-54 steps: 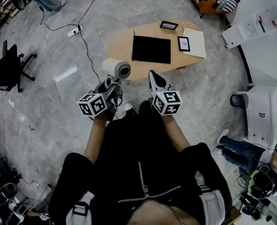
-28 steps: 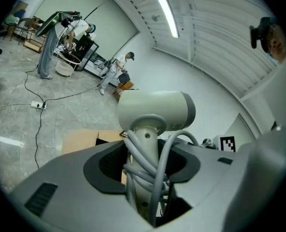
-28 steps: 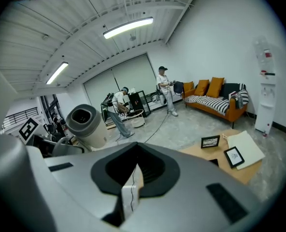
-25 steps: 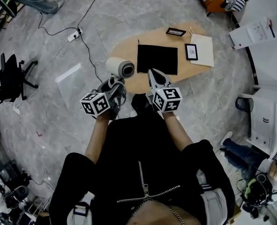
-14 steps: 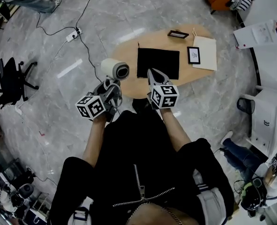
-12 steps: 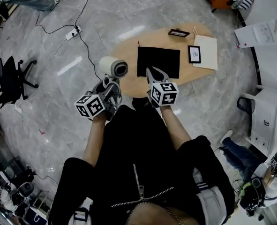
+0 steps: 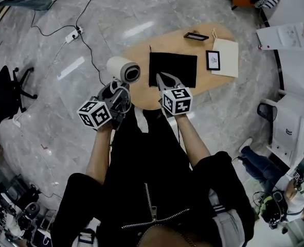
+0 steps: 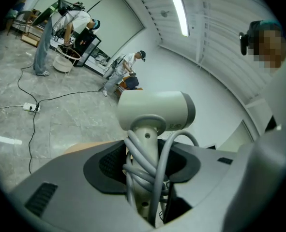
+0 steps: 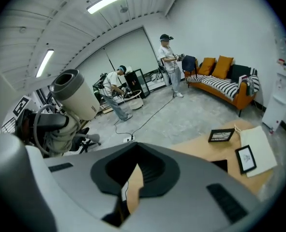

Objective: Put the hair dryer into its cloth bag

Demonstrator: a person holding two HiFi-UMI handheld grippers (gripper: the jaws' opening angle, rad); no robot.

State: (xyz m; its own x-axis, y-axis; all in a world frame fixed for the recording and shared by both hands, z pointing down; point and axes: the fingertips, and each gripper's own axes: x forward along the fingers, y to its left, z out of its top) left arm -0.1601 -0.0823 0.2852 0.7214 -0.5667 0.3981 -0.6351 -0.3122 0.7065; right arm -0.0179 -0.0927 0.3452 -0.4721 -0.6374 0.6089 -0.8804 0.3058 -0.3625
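Note:
A cream hair dryer with its grey cord wound round the handle is held upright in my left gripper, left of the oval wooden table. In the left gripper view the jaws clamp the corded handle below the dryer's barrel. The black cloth bag lies flat on the table. My right gripper is shut and empty, with its tips over the bag's near left edge. The right gripper view shows the dryer at the left and a sliver of the bag.
Two small framed pictures and a cream sheet lie on the table's far right. A power strip with cables crosses the floor at the left, near an office chair. A white cabinet stands at the right. People stand in the background.
Both grippers have moved forward toward the table. The right one has sunk, and its tips now reach the bag's near edge. The dryer stays clamped in the left gripper.

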